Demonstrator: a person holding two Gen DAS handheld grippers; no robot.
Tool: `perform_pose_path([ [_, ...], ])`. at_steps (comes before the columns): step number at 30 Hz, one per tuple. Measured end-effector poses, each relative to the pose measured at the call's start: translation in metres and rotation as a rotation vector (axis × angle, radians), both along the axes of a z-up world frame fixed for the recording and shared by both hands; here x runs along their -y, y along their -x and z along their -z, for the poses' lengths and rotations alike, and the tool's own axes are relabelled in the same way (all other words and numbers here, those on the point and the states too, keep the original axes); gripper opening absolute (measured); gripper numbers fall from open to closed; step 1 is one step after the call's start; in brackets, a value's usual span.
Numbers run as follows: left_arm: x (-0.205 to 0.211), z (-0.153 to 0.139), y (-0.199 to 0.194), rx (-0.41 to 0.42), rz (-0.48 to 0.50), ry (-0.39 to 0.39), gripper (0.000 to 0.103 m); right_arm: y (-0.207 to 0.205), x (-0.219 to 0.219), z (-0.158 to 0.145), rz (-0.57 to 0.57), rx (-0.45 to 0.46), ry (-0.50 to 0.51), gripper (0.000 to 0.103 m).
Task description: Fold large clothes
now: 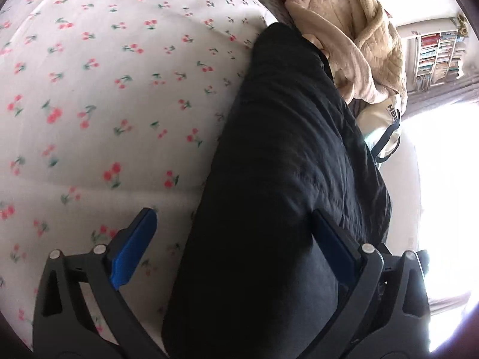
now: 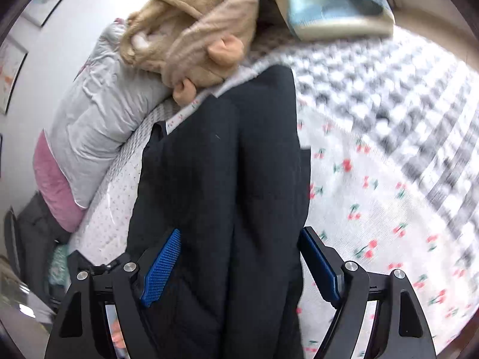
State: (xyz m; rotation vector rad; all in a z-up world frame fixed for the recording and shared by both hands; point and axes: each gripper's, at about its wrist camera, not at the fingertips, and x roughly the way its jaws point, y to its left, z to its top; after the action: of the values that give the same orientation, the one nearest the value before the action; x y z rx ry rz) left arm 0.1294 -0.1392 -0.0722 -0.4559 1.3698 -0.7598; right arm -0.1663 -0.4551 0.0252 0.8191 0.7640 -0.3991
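A long black quilted garment (image 1: pixel 284 149) lies folded lengthwise on a white bed cover printed with red cherries (image 1: pixel 104 89). In the left wrist view my left gripper (image 1: pixel 239 239) hovers over the garment's near end. Its blue pads (image 1: pixel 134 254) stand wide apart and neither presses on the cloth. In the right wrist view the same black garment (image 2: pixel 227 155) runs away from me down the middle. My right gripper (image 2: pixel 242 260) is open above it, one blue pad (image 2: pixel 163 266) over the cloth and the other at its right edge.
A beige fleece robe (image 1: pixel 359 45) (image 2: pixel 194 36) is heaped at the garment's far end, beside a pale bag with dark straps (image 1: pixel 386 131) (image 2: pixel 329 9). A grey pillow (image 2: pixel 98 104) and a pink one (image 2: pixel 54 191) lie at left. A grey checked blanket (image 2: pixel 389 89) covers the right; a bookshelf (image 1: pixel 437 56) stands beyond.
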Motion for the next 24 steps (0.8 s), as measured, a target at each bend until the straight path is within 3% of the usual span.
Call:
perform_pose_path([
  [4,-0.012,-0.026,0.016,0.111,0.025,-0.063,0.102,-0.005,-0.006,-0.01,0.037,0.017,0.047,0.082],
  [7,-0.017,-0.054,0.025,0.18,0.061,-0.105,0.102,0.005,-0.008,-0.035,0.077,0.032,0.088,0.082],
  [11,-0.025,-0.089,0.054,0.359,0.078,-0.158,0.102,0.003,-0.029,-0.063,0.074,0.051,0.186,0.083],
  [15,-0.049,-0.114,0.092,0.546,0.037,-0.281,0.102,0.015,-0.067,-0.078,0.028,0.062,0.256,0.084],
  [20,-0.057,-0.123,0.133,0.664,0.043,-0.394,0.102,0.02,-0.118,-0.078,-0.019,0.047,0.371,0.085],
  [24,-0.059,-0.116,0.155,0.688,0.051,-0.422,0.102,0.018,-0.156,-0.054,-0.05,-0.038,0.445,0.087],
])
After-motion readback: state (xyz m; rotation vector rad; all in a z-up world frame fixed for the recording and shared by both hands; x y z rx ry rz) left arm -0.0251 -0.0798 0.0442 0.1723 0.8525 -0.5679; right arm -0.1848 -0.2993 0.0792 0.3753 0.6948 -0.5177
